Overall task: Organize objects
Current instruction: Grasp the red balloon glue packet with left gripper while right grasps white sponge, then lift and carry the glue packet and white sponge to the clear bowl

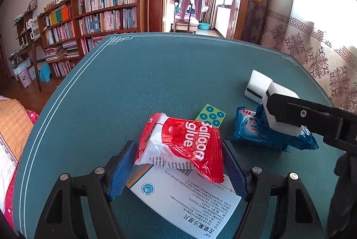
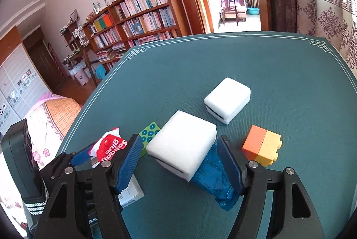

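Observation:
In the left wrist view my left gripper [image 1: 178,166] is open around a red and white balloon glue packet [image 1: 181,147], which lies on a white printed box [image 1: 187,198]. A green dotted card [image 1: 210,115] lies behind it. In the right wrist view my right gripper [image 2: 181,161] is open around a white sponge block [image 2: 183,146] resting on a blue wrapper packet [image 2: 217,182]. The jaws stand beside the block with small gaps. A second white sponge block [image 2: 227,99] lies farther back. An orange and yellow toy brick [image 2: 262,145] sits to the right.
All lies on a green table mat [image 2: 279,73] with a white border line. A bookcase [image 1: 100,9], an open doorway and a patterned curtain [image 1: 323,53] stand beyond the table. A bed [image 2: 51,116] is at the left.

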Tool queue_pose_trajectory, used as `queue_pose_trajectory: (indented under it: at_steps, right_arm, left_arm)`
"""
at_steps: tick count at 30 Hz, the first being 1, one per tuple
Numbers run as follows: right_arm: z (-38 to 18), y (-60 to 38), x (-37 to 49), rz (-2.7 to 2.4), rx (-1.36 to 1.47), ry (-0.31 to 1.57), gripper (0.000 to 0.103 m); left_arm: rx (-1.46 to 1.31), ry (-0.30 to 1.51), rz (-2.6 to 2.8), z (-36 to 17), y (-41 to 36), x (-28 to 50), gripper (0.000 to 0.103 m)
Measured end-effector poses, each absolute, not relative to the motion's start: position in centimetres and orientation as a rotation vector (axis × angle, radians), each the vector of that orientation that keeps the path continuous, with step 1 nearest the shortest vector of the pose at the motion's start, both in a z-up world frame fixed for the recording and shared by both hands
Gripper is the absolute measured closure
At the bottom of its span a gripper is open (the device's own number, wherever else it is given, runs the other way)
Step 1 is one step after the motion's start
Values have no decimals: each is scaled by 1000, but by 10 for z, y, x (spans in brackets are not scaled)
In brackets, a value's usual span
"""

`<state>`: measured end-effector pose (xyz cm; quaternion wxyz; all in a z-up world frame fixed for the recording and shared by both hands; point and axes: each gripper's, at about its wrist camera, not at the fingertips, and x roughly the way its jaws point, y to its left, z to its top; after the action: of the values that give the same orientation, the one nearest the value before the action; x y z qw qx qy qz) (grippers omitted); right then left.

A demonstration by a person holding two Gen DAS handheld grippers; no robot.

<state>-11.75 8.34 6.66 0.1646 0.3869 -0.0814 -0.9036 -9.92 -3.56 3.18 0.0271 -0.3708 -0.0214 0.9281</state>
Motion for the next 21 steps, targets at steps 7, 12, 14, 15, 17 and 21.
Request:
queue_pose_trajectory:
  at_steps: [7, 12, 14, 15, 17, 21]
  right_arm:
    - [63, 83, -115, -2601, 1083, -173, 45]
    - [68, 88, -102, -2613, 1048, -186, 46]
    - [71, 93, -96, -2624, 1035, -195, 46]
    - [72, 95, -93, -2628, 1032, -202, 46]
    - [74, 101, -87, -2636, 1024, -216, 46]
    - [76, 115, -72, -2653, 1015, -250, 46]
  left_arm:
    - [-1128, -62, 2856, 33, -37, -99, 42]
    - [-1090, -65, 2867, 38, -37, -95, 49]
    - [-1099, -56, 2868, 37, -36, -95, 49]
    - [-1097, -54, 2868, 37, -36, -95, 50]
    - [-1089, -53, 2863, 39, -35, -94, 51]
    - [-1077, -41, 2867, 42, -33, -92, 51]
